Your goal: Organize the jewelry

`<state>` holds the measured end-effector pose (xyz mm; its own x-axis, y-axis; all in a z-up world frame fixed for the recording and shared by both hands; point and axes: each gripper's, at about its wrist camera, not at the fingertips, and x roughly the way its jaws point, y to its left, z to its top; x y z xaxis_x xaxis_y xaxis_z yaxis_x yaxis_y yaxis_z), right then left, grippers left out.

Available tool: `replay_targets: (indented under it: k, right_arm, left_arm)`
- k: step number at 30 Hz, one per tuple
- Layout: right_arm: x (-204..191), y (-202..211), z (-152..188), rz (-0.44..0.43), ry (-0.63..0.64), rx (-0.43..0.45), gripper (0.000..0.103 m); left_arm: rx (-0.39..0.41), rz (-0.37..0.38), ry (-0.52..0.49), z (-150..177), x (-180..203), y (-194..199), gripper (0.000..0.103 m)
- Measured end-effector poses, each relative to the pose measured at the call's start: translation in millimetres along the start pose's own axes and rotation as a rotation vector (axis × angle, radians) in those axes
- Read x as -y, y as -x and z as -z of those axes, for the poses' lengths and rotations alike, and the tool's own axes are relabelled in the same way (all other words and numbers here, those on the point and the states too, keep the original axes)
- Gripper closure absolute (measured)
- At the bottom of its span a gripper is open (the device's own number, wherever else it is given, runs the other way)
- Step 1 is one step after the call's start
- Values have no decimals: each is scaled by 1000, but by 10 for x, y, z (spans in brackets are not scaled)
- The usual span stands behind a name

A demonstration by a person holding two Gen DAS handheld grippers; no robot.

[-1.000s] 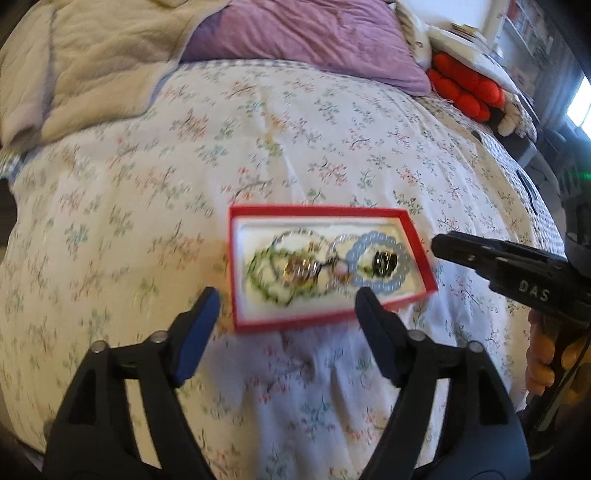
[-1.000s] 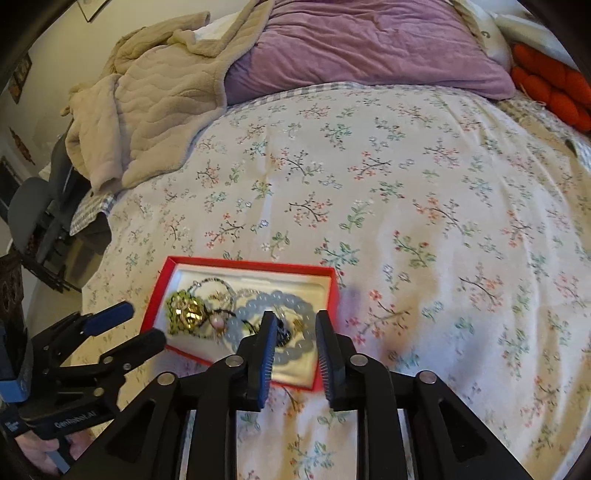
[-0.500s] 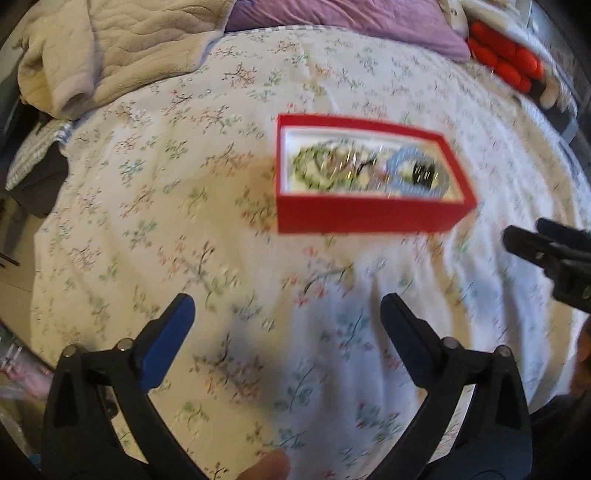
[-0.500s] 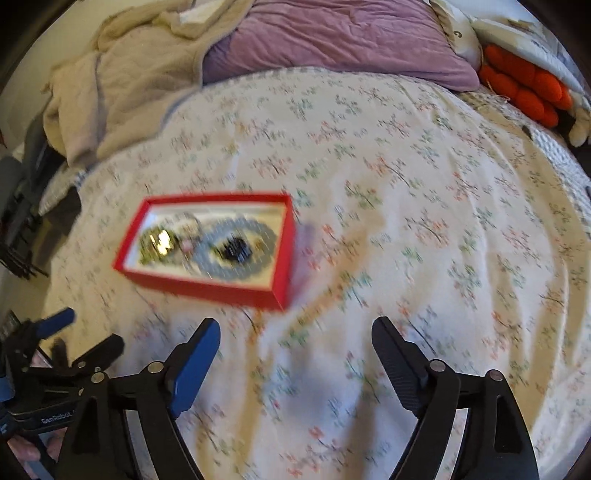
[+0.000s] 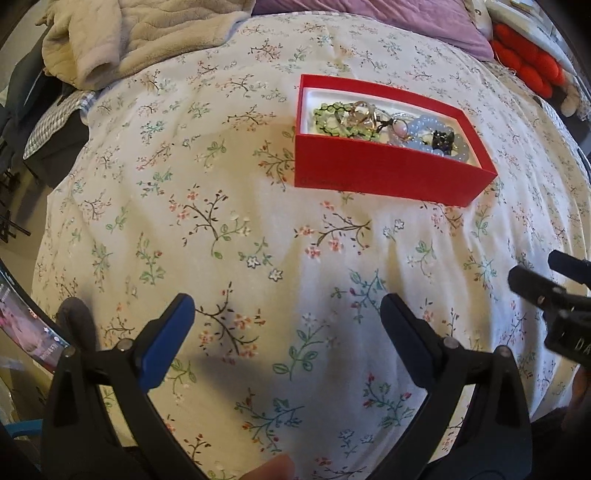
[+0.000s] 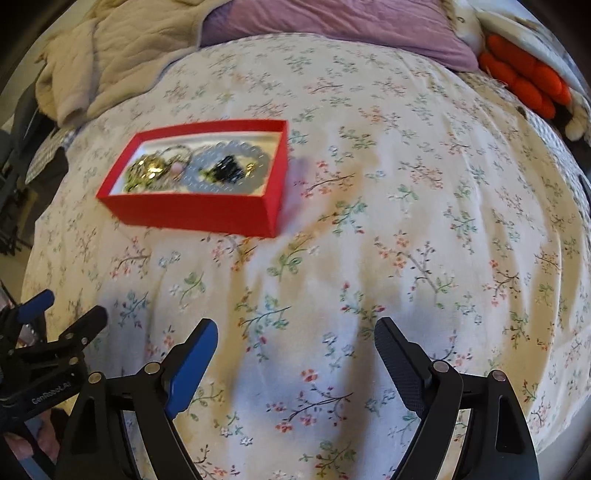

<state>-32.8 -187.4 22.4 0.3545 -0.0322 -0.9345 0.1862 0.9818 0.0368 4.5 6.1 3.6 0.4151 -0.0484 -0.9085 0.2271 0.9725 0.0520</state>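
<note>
A red box (image 5: pixel 384 173) (image 6: pixel 195 214) rests on the floral bedspread. Inside lie a green bead bracelet (image 5: pixel 328 118), gold pieces (image 5: pixel 364 112) (image 6: pixel 153 168), a pale blue bead bracelet (image 5: pixel 424 129) (image 6: pixel 221 181) and a dark charm (image 5: pixel 443 140) (image 6: pixel 225 170). My left gripper (image 5: pixel 286 321) hangs open over bare bedspread, well short of the box, with nothing between its fingers. My right gripper (image 6: pixel 295 339) is open too, empty, near the bed's front and to the right of the box. Each gripper shows at the other view's edge.
A beige quilted blanket (image 5: pixel 129 40) (image 6: pixel 110 55) is heaped at the far left of the bed. A purple pillow (image 6: pixel 332 22) lies at the head, and an orange plush item (image 5: pixel 528 66) (image 6: pixel 524 77) sits at the far right. A fingertip (image 5: pixel 269 469) shows at the bottom edge.
Both grippers have drawn back from the red box toward the bed's near edge. The right gripper's jaws, nearly closed over the box a second ago, have spread wide; the left jaws widened a little.
</note>
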Motion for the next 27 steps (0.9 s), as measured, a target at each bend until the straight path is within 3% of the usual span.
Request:
replay_targets:
  k: [27]
  right_arm:
    - [-2, -62, 2, 8, 14, -23, 15]
  left_arm:
    - [11, -11, -21, -1, 116, 15, 3]
